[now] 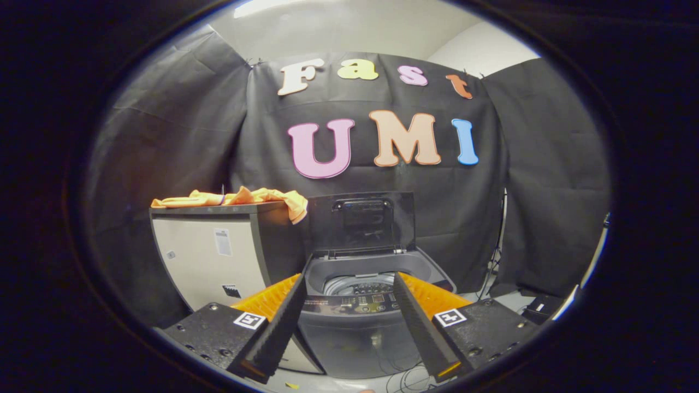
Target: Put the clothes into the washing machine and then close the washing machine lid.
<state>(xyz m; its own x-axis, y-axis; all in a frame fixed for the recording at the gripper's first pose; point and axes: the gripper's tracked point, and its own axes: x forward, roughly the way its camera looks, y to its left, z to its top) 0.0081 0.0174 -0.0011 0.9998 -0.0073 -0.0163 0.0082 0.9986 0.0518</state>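
Note:
An orange garment lies crumpled on top of a grey cabinet, with one corner hanging over the cabinet's right edge. Right beside the cabinet stands a small grey top-loading washing machine. Its dark lid is raised upright at the back, and the metal drum shows through the round opening. My gripper is open, its two fingers spread wide with nothing between them. The washer's opening sits just ahead of and between the fingers. The garment is beyond the left finger, up and to the left.
Black cloth walls close the booth behind and on both sides. Cables lie on the pale floor in front of the washer. Dark gear sits on the floor to the right of the washer.

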